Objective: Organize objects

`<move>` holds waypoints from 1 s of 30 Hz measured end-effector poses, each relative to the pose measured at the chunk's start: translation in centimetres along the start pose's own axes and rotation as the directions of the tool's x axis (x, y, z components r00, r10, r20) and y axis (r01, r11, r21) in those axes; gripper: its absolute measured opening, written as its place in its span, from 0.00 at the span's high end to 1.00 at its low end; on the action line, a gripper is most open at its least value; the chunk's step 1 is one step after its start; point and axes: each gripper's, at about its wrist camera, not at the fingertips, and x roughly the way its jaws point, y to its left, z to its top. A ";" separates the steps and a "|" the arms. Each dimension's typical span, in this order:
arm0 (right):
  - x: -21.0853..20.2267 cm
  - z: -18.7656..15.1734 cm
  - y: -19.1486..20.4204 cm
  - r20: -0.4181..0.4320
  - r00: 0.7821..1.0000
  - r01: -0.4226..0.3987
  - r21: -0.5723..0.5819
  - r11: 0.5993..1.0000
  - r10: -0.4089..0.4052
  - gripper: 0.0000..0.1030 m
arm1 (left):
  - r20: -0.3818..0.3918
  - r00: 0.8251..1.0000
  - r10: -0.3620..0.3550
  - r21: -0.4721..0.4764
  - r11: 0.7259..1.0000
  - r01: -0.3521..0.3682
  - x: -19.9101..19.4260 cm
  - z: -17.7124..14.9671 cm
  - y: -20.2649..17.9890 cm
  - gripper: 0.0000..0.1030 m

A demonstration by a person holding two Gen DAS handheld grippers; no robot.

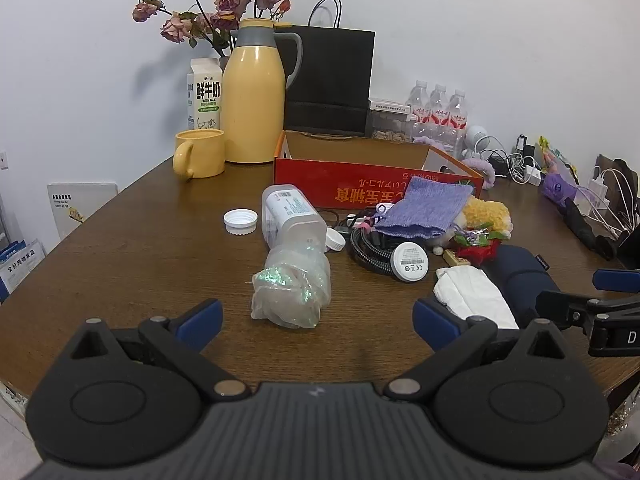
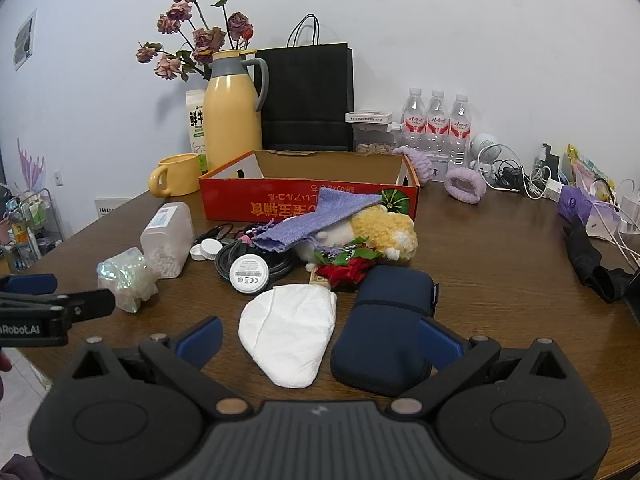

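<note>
A pile of loose objects lies on the brown table (image 1: pixel 120 248) in front of an open red cardboard box (image 1: pixel 360 190) (image 2: pixel 304 200). My left gripper (image 1: pixel 318 322) is open and empty, just short of a crumpled iridescent bag (image 1: pixel 290 294) (image 2: pixel 126 278). Behind the bag lies a clear plastic jar (image 1: pixel 290 212) (image 2: pixel 168 238) with its white lid (image 1: pixel 240 221) off. My right gripper (image 2: pixel 320 340) is open and empty, with a white folded cloth (image 2: pixel 288 330) and a navy case (image 2: pixel 386 324) between its fingers. A purple knit pouch (image 2: pixel 316 218), yellow plush (image 2: pixel 384 230) and black cable with white puck (image 2: pixel 248 274) lie further back.
A yellow thermos (image 1: pixel 252 92), yellow mug (image 1: pixel 200 154), milk carton (image 1: pixel 204 94), dried roses and a black paper bag (image 1: pixel 330 80) stand at the back. Water bottles (image 2: pixel 436 124), chargers and cables (image 2: pixel 516 176) crowd the back right. A black glove (image 2: pixel 592 260) lies at the right edge.
</note>
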 end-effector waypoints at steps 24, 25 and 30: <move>0.2 -0.3 -0.1 -0.005 1.000 -0.001 0.003 1.000 0.001 0.00 | 0.003 1.000 0.003 -0.004 1.000 -0.003 -0.1 -0.1 0.1 0.00; 0.2 -0.3 -0.1 -0.005 1.000 -0.001 0.003 1.000 0.001 0.00 | 0.003 1.000 0.003 -0.003 1.000 -0.003 -0.1 -0.1 0.1 0.00; 0.2 -0.3 -0.1 -0.006 1.000 -0.002 0.003 1.000 0.002 0.00 | 0.002 1.000 0.004 -0.004 1.000 -0.004 -0.1 -0.1 0.1 0.00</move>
